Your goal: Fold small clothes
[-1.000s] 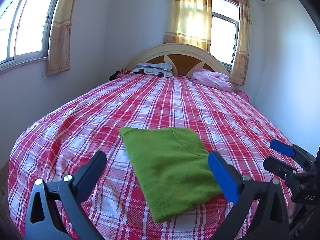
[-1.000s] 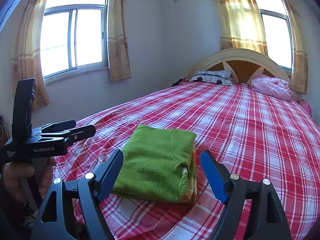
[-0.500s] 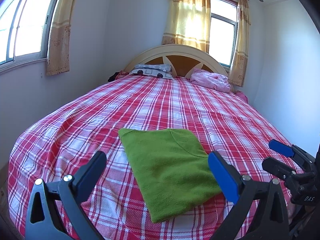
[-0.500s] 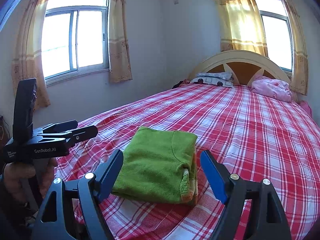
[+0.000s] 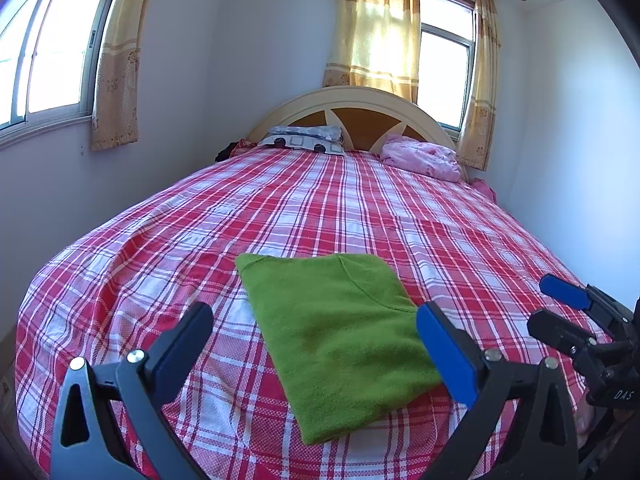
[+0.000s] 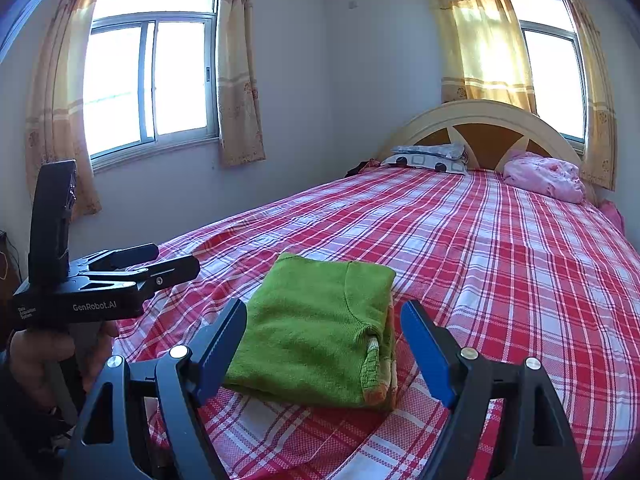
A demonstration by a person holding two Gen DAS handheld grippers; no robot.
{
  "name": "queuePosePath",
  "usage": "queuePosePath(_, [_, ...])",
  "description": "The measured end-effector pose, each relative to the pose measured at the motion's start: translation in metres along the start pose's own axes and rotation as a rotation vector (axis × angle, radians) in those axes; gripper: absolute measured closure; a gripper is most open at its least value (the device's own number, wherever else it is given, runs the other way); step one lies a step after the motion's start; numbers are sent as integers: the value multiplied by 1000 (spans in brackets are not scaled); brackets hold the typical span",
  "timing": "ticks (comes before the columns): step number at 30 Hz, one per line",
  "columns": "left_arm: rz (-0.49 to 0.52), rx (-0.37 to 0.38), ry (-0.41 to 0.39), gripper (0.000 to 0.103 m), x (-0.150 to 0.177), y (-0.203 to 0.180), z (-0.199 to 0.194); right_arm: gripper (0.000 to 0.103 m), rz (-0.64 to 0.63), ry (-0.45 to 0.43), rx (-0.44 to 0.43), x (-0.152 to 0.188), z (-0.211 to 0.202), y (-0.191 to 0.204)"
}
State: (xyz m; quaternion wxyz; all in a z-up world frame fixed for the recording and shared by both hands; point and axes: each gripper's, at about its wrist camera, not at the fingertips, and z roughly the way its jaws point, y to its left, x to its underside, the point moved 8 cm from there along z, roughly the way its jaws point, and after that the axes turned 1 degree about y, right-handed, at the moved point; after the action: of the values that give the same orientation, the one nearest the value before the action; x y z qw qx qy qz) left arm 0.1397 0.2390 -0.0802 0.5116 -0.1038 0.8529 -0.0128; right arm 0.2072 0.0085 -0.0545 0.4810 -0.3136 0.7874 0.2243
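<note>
You get bright daylight in both views. Side window (image 6: 150, 76) blown out to white; far window (image 5: 444, 76) behind headboard also overexposed. Sun glows through yellow curtain (image 5: 376, 36), glare strongest there. Walls take cool bluish cast. Plaid bedspread (image 5: 320, 208) evenly lit, shadows soft; faint shadow under near edge of green folded garment (image 6: 320, 328). Focus sharp near to far, no motion blur. Strong fisheye bending at edges: window frames and walls curve, corners fall to dark vignette.
</note>
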Motion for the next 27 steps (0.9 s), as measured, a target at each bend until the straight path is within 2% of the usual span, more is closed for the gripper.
queuePosePath(5, [38, -43, -15, 0, -2, 1, -1, 23, 1, -24, 5, -3, -4, -1])
queuePosePath(8, [48, -23, -5, 0, -1, -1, -1, 23, 10, -29, 5, -4, -5, -3])
queuePosePath(16, [85, -88, -72, 0, -12, 0, -13, 23, 7, -33, 5, -2, -5, 0])
queuePosePath(27, [41, -131, -124, 0, -23, 22, -21, 23, 3, -22, -6, 3, -2, 4])
